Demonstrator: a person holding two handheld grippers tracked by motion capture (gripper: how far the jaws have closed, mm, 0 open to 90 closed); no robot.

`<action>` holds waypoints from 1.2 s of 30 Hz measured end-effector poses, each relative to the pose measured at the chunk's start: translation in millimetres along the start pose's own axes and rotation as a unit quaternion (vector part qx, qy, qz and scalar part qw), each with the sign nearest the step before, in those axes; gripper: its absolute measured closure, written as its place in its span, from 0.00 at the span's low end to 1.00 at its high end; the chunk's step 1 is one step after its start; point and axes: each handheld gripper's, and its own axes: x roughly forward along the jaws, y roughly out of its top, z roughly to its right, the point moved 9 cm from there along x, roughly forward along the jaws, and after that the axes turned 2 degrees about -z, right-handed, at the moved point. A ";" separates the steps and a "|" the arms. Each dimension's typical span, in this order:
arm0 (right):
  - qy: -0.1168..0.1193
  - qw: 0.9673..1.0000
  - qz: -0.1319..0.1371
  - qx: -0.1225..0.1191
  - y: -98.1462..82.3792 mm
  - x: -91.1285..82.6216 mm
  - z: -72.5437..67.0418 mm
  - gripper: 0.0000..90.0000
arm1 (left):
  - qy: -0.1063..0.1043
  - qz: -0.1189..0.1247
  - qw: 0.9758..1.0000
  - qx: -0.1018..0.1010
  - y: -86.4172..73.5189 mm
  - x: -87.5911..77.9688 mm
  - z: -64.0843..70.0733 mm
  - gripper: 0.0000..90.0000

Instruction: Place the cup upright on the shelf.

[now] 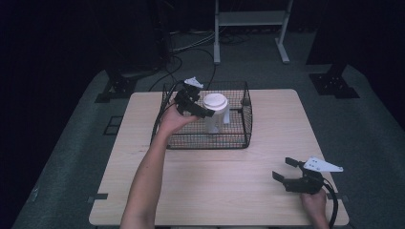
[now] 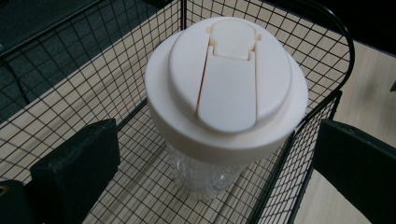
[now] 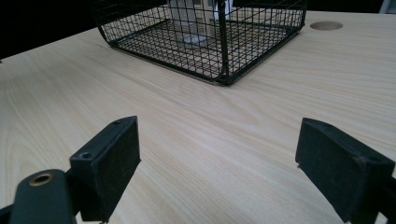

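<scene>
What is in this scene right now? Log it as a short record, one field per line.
surface: wooden table
container: black wire basket on the table
item: clear cup with white flip lid, upright inside the basket
left hand-held gripper: open, at the cup above the basket
right hand-held gripper: open, nothing between its jaws, near the table's right front edge
table detail: round hole beyond the basket
</scene>
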 end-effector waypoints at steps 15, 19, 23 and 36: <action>-0.008 1.000 -0.007 -0.001 -1.3 1.2 -0.1 0.14 | -0.001 0.014 1.000 -0.007 -29.2 -24.1 1.6 0.00; -0.010 1.000 -0.007 -0.001 -1.4 0.9 0.2 0.14 | -0.001 0.028 1.000 -0.009 -33.9 -33.3 5.8 0.00; -0.012 1.000 -0.010 -0.001 -1.9 0.9 -0.2 0.14 | -0.003 0.037 0.999 0.003 -37.5 -38.7 13.6 0.00; -0.015 1.000 -0.012 0.003 -2.4 0.7 0.8 0.14 | -0.021 0.048 0.998 0.027 -41.0 -53.7 34.8 0.00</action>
